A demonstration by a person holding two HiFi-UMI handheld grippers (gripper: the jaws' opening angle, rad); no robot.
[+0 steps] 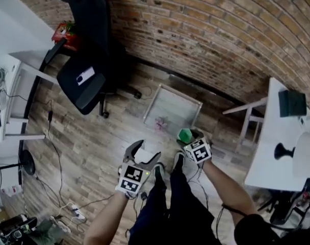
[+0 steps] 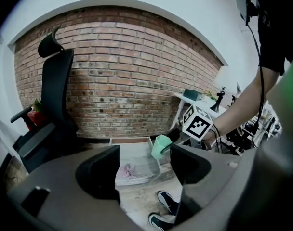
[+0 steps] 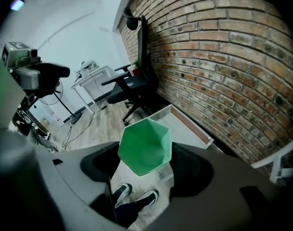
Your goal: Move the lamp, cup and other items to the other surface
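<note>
A green, faceted cup [image 1: 184,135] hangs in the air above the wooden floor, with my right gripper [image 1: 190,137] shut on it. In the right gripper view the cup [image 3: 145,147] sits mouth-up between the two jaws of the right gripper [image 3: 145,166]. My left gripper [image 1: 139,150] is beside it on the left, open, with nothing between the jaws of the left gripper [image 2: 144,166]. The left gripper view shows the cup [image 2: 161,146] off to the right. A lamp [image 1: 296,154] with a black base and a white shade stands on the white table [image 1: 267,152] at the right.
A white tray [image 1: 171,105] lies on the floor by the brick wall, just past the grippers. A black office chair [image 1: 83,73] stands at the upper left beside a white desk [image 1: 4,96]. Cables and a power strip [image 1: 73,211] lie on the floor at lower left. A dark box [image 1: 291,102] sits on the right table.
</note>
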